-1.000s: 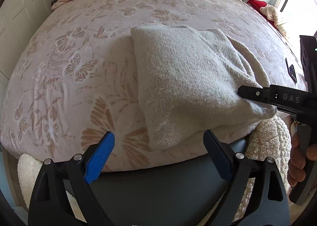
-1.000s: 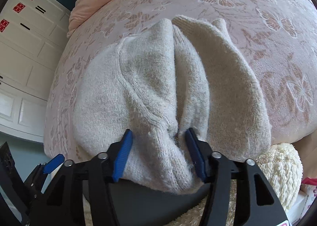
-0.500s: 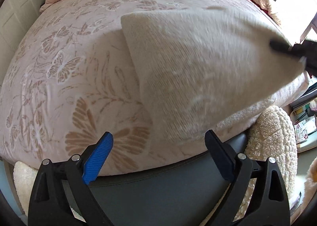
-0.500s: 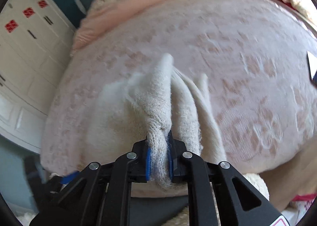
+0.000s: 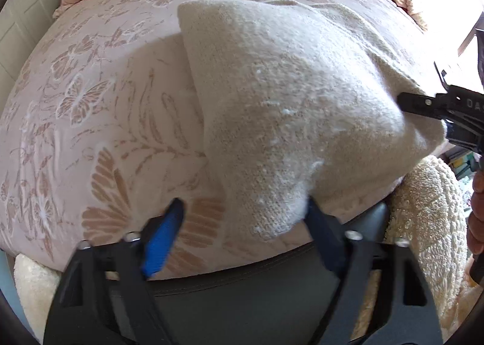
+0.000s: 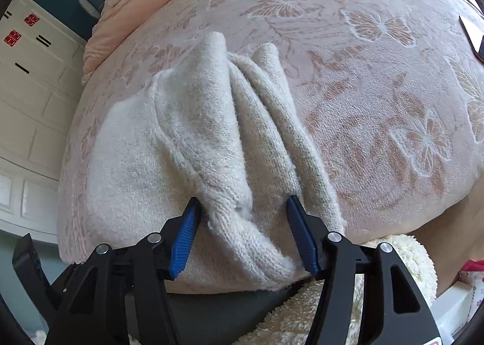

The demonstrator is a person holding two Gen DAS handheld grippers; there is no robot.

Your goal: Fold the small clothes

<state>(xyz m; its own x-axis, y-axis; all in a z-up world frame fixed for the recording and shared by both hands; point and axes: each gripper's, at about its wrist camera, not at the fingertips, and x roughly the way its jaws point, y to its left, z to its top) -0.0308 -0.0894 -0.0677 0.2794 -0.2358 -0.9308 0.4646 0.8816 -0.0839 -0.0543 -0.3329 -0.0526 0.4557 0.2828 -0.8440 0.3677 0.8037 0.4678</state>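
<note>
At the lower edge of the left wrist view, the left claw (image 5: 242, 224) tilts steeply down over the bed (image 5: 99, 109), its jaws just closing though a gap remains; the near corner of the folded cream knit garment (image 5: 281, 109) lies between them, against the right finger. The garment fills the centre and right of that frame. In the right wrist view the right claw (image 6: 242, 224) points down too — its jaws have just eased apart, and a bunched ridge of the garment (image 6: 193, 145) sits between the blue pads (image 6: 183, 242), touching the left one. A hand (image 5: 476, 211) shows at the right edge.
</note>
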